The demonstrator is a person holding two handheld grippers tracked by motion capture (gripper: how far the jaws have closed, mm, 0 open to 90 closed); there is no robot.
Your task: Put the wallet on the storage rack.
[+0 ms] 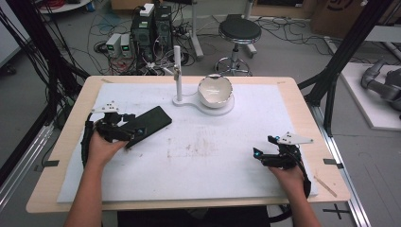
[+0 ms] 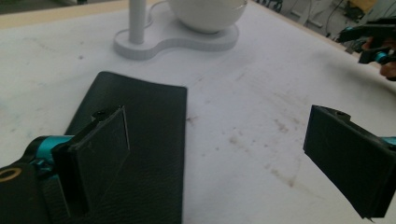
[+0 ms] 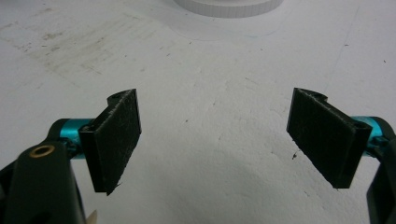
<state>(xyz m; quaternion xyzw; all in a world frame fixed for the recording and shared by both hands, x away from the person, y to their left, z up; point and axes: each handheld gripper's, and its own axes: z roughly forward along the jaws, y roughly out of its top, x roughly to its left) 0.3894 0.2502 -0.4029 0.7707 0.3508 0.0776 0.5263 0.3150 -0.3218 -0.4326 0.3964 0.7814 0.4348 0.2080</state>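
A flat black leather pouch lies on the white mat at the left. In the left gripper view the pouch stretches away under the left-hand jaw. My left gripper is open at the pouch's near end, one jaw over the leather and the other over bare mat. At the table's right my right gripper is open just above the mat, with nothing between its jaws. The right gripper also appears far off in the left gripper view.
A white bowl rests on a white stand base at the back centre, with an upright white post beside it. The base's edge lies ahead of the right gripper. The mat shows brown stains mid-table.
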